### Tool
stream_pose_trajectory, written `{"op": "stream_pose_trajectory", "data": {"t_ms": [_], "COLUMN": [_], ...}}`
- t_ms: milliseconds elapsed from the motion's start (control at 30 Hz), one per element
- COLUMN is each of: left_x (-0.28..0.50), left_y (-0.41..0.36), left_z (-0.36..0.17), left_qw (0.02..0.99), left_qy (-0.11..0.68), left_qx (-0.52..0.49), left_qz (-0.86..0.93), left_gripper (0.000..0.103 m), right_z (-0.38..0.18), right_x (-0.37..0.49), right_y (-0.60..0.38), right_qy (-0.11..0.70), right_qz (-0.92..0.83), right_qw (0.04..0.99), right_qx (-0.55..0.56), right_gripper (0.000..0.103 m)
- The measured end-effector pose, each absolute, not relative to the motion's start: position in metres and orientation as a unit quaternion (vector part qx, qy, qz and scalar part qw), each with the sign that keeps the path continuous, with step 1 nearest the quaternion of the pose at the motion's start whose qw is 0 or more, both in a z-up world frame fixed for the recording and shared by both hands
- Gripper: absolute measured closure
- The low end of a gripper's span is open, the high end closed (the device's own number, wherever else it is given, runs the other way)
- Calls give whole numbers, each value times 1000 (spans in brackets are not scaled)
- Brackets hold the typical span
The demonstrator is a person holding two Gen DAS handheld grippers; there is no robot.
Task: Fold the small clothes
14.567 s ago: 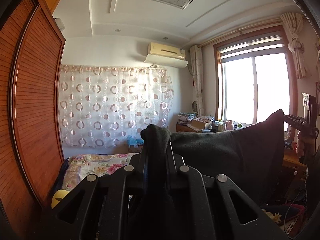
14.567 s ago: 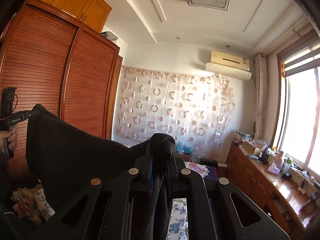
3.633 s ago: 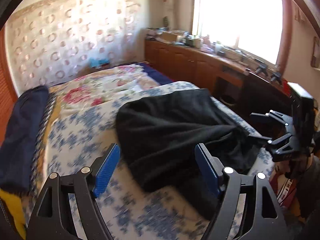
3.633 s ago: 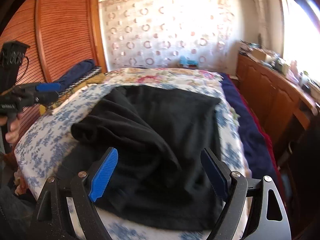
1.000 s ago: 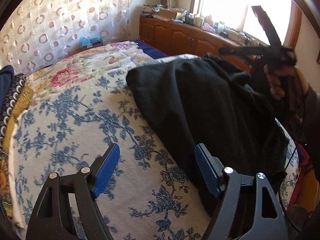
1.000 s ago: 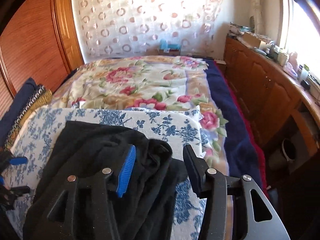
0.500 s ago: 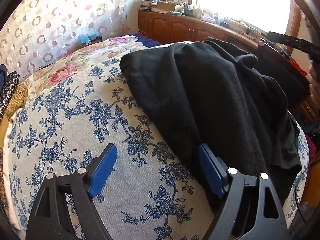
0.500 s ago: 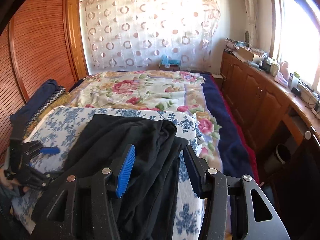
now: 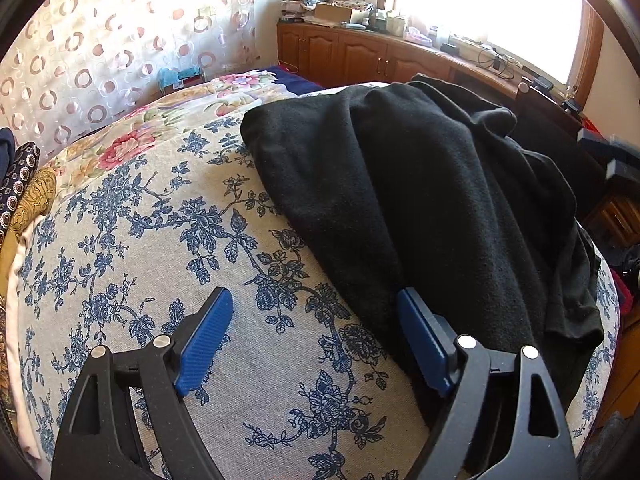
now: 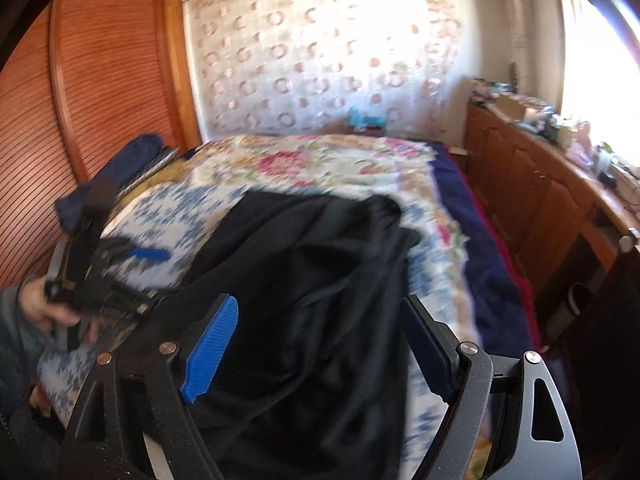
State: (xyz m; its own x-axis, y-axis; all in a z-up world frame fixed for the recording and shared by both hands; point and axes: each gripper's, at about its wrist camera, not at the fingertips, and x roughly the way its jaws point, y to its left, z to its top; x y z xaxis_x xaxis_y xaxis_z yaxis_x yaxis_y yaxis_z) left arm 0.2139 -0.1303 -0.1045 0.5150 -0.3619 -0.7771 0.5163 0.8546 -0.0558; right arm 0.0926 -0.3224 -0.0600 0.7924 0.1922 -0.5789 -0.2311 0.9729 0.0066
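A black garment (image 9: 420, 184) lies crumpled in loose folds on the right part of the blue-flowered cloth (image 9: 160, 240) that covers the bed. My left gripper (image 9: 314, 304) hovers low over the cloth at the garment's near left edge, open; its right pad (image 9: 420, 336) is against the black fabric and nothing is pinched. In the blurred right wrist view my right gripper (image 10: 320, 308) is above the garment (image 10: 312, 280), its jaws opening, with fabric beneath the gap but not pressed. The left gripper (image 10: 116, 276) and the hand (image 10: 44, 308) holding it show at the left.
Folded dark blue and patterned textiles (image 9: 20, 176) are stacked at the bed's left side. A wooden louvred wardrobe (image 10: 100, 80) stands at the left, and low wooden cabinets (image 10: 540, 200) with clutter run under the window. A flowered bedspread (image 10: 320, 160) covers the far half of the bed.
The right gripper's jaws have spread much wider and no longer grip the black fabric, and it has shifted across the garment. The left gripper has hardly moved.
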Motion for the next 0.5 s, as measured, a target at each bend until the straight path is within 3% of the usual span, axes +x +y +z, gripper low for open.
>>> {"op": "stream_pose_trajectory", "data": {"t_ms": [133, 500], "left_x": [212, 172], "left_y": [-128, -92], "left_z": [-105, -83], "left_qw": [867, 886], "left_qy": [423, 403], "left_qx": [85, 53], "left_qz": [-248, -224], "left_gripper": [19, 18], "right_z": [-87, -118], "right_x": [93, 93], "right_y": [-300, -274], "right_qy": [330, 360], "right_qz": [152, 194], "right_qw": [931, 911], "right_qx": [-27, -51], "right_gripper": [46, 51]}}
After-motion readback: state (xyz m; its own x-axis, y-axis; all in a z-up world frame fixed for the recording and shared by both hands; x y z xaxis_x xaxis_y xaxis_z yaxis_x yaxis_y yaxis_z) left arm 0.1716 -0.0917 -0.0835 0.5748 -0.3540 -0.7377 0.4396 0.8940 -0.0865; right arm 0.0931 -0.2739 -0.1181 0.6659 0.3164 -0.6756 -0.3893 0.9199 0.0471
